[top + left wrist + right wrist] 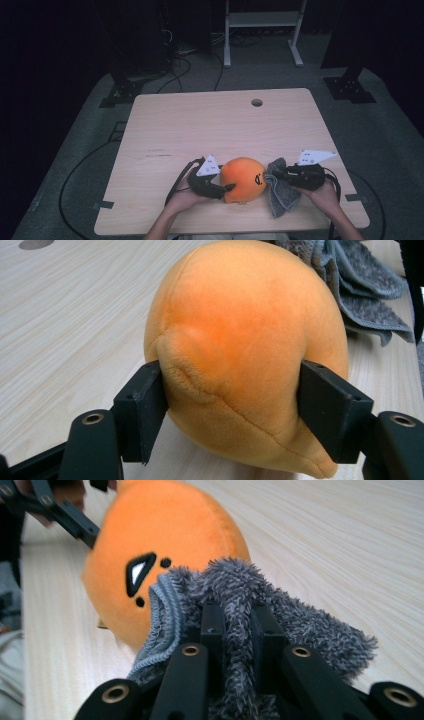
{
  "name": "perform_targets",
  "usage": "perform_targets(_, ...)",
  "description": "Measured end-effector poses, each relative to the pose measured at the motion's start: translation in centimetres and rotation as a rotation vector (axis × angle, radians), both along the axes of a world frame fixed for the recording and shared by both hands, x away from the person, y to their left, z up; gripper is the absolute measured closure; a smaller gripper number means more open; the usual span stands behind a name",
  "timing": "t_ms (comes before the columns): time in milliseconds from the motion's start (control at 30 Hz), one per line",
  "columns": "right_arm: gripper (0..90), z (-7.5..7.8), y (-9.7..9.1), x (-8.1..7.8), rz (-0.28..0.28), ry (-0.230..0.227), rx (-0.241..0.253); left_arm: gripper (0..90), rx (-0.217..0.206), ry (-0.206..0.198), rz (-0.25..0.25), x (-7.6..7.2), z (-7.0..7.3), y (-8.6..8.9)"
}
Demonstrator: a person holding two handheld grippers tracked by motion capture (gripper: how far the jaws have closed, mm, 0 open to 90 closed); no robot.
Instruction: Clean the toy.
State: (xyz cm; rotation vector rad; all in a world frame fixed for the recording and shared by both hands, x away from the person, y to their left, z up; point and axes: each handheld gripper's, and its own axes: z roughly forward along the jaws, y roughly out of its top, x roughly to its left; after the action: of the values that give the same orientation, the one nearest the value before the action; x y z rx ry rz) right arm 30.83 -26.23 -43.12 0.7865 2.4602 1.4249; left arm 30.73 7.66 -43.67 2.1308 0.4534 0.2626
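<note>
The orange plush toy (243,179) sits on the bench (200,125) between both tools. The left tool (226,188) squeezes the toy's side; the right tool (276,173), clamped tight on a grey cloth (282,192), holds it against the toy.

2 black tools (227,188) (275,173), white 3-cornered top plates, brass-ringed screw holes, black trailing cables, bare forearms

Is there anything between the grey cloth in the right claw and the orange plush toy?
Nothing visible. The right claw is shut on the grey cloth, and the cloth's edge already reaches the orange plush toy beside its black face markings. The left claw has its pads against the toy's far side.
</note>
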Motion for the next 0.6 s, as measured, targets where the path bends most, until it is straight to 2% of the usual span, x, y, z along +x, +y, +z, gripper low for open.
perform_targets(167, 78.9, 2.2, 2.2, 0.7, 0.057, -0.062, 0.027, 32.1, 0.008, -0.014, -0.023, -0.2, 0.0, -0.1)
perform_targets(300, 78.9, 2.8, 3.5, 1.7, 0.082, -0.053, 0.041, 32.2, 0.021, -0.014, -0.028, -0.3, 0.1, 0.2)
perform_targets(367, 78.9, 2.4, 4.5, 2.0, 0.106, -0.028, 0.016, 26.0, 0.026, 0.016, -0.036, -0.1, 0.5, 0.4)
perform_targets(400, 78.9, 2.4, 4.5, 2.0, 0.106, -0.028, 0.016, 20.5, 0.026, 0.016, -0.036, -0.1, 0.5, 0.4)
perform_targets(433, 79.0, 2.1, 4.9, 1.3, 0.110, -0.046, -0.010, 14.6, 0.022, 0.042, -0.032, 0.1, 0.7, 0.3)
perform_targets(467, 79.0, 2.1, 4.9, 0.8, 0.111, -0.066, -0.015, 11.4, -0.017, 0.105, -0.021, 0.5, 1.1, 0.3)
perform_targets(500, 79.0, 2.1, 4.9, 0.8, 0.111, -0.066, -0.015, 10.6, -0.017, 0.105, -0.021, 0.5, 1.1, 0.3)
perform_targets(533, 79.1, 1.9, 4.9, -0.3, 0.124, -0.087, -0.036, 9.7, -0.050, 0.144, -0.027, 0.7, 1.2, 0.2)
perform_targets(567, 79.1, 1.9, 4.9, -0.3, 0.124, -0.087, -0.036, 9.7, -0.067, 0.171, -0.025, 0.9, 1.3, -0.1)
perform_targets(600, 79.1, 1.7, 4.8, -0.9, 0.126, -0.101, -0.040, 8.3, -0.060, 0.190, -0.031, 1.0, 1.3, -0.5)
